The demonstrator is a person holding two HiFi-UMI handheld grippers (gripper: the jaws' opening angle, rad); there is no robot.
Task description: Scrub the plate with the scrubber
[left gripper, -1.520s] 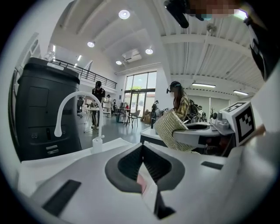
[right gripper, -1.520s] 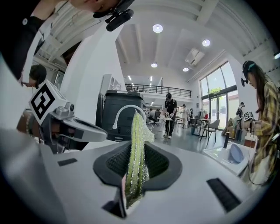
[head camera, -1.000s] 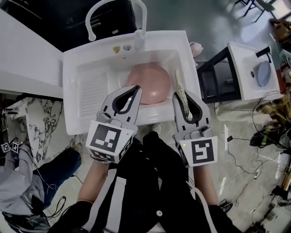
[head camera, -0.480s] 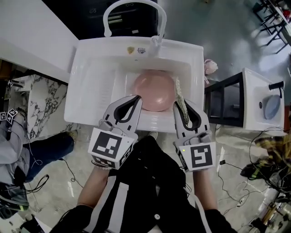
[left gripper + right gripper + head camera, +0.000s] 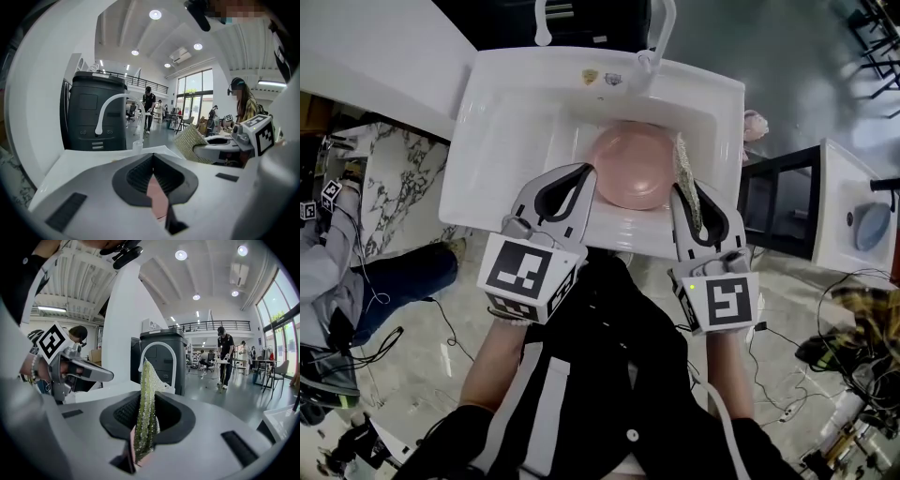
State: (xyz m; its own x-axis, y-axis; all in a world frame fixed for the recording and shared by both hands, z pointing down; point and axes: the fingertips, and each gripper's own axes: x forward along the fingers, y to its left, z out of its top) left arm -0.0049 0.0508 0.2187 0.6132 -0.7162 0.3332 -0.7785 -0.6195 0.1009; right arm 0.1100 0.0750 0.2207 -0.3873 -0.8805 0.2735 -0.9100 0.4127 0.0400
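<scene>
Two grippers are in my hands, and I count one plate, one scrubber, one basin and one tap in front of them. The left gripper [image 5: 584,174] has its jaws pressed together with nothing between them. The right gripper [image 5: 686,192] is clamped on the flat yellow-green mesh scrubber [image 5: 686,164], which stands on edge and sticks out well past its tips. The round pink plate [image 5: 633,164] lies in the white rectangular sink [image 5: 487,122], just ahead of the left gripper's tips and immediately left of the scrubber. From the head view I cannot tell whether either gripper touches it. The white arched tap [image 5: 661,33] rises beyond the plate, at the far rim of the sink.

The head view alone gives me the whole plate and its place between the two grippers. The left gripper view shows only a pink sliver of it through the notch behind the closed pads, plus the scrubber and right gripper off to its right. The right gripper view hides the plate but shows the mesh pinched between the pads. Both gripper views add a dark grey bin [image 5: 96,112] behind the tap and several people standing in the hall beyond, none of which the head view shows.
</scene>
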